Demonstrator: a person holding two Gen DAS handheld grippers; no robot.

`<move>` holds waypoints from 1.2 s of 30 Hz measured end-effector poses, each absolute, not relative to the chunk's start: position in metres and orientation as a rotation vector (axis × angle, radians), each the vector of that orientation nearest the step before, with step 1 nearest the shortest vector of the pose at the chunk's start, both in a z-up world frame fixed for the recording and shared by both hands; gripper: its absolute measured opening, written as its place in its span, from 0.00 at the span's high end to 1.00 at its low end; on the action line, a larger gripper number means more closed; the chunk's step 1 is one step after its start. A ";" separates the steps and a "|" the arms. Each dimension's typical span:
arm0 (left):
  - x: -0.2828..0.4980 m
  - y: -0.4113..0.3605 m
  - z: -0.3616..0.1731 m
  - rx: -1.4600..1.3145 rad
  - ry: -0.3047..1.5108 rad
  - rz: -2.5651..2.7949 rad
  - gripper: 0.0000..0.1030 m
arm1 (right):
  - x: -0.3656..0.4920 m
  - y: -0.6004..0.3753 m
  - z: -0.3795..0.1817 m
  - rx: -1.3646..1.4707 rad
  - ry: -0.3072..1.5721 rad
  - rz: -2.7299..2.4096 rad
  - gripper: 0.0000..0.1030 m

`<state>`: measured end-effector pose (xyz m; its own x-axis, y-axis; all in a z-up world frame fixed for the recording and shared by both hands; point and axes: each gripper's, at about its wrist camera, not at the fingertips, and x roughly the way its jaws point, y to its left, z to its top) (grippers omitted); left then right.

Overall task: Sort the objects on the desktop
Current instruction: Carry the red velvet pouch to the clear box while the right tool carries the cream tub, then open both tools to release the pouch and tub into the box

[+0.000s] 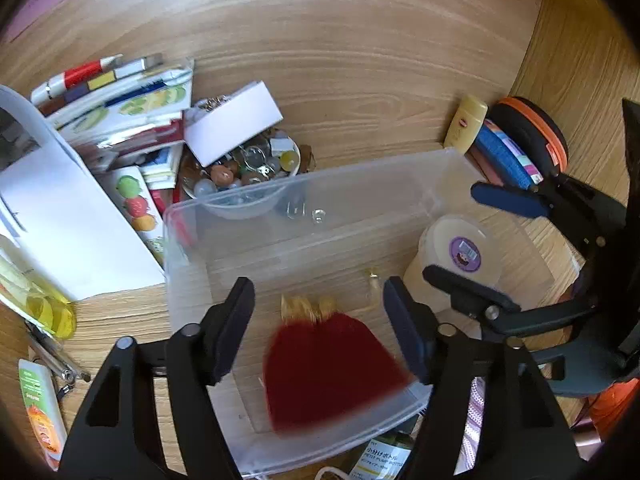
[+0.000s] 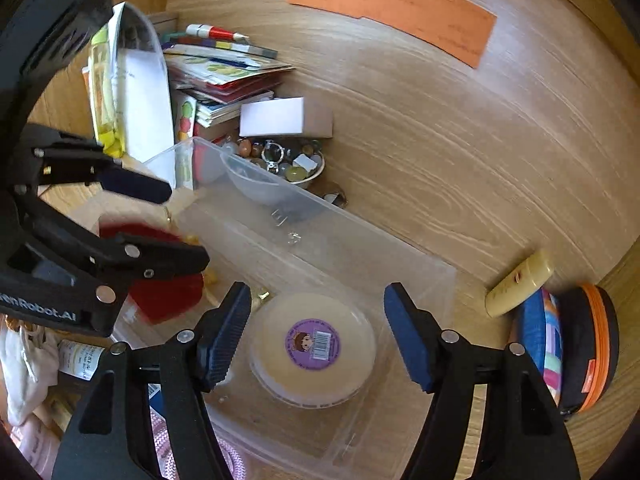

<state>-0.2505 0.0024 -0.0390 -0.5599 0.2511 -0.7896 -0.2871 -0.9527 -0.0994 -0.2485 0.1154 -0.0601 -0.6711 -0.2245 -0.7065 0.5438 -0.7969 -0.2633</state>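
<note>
A clear plastic bin (image 1: pixel 192 248) stands on the wooden desk; it also shows in the right wrist view (image 2: pixel 424 280). Inside lie a dark red tassel with a gold cap (image 1: pixel 328 368), blurred, and a round cream tub with a purple label (image 1: pixel 460 256). My left gripper (image 1: pixel 320 328) is open above the tassel, not touching it. My right gripper (image 2: pixel 316 332) is open above the tub (image 2: pixel 312 348), jaws wide on either side. The left gripper (image 2: pixel 180 228) also shows in the right wrist view, over the tassel (image 2: pixel 160 300).
A bowl of beads and rings (image 1: pixel 248 172), a white card (image 1: pixel 232 128), stacked booklets (image 1: pixel 132 108) and a white paper bag (image 1: pixel 60 216) lie behind the bin. A yellow tube (image 2: pixel 520 284) and an orange-rimmed black case (image 2: pixel 588 344) sit at right. Coloured paper sheets (image 2: pixel 400 4) lie at the back.
</note>
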 end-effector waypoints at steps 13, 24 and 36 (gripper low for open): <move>-0.220 0.002 -0.001 -1.146 0.097 2.625 0.10 | -0.227 0.143 -0.028 0.909 0.493 -2.525 0.22; -0.167 -0.013 0.043 -0.970 0.049 2.684 0.03 | -0.174 0.178 0.000 0.797 0.420 -2.620 0.11; -0.111 -0.057 0.012 -1.030 0.014 2.779 0.03 | -0.129 0.201 -0.015 0.803 0.419 -2.660 0.10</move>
<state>-0.1115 -0.0566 0.0116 -0.7446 0.1620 -0.6476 -0.1687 -0.9843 -0.0522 -0.1289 0.2012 -0.0150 -0.7864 -0.2256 -0.5751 0.3914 -0.9022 -0.1814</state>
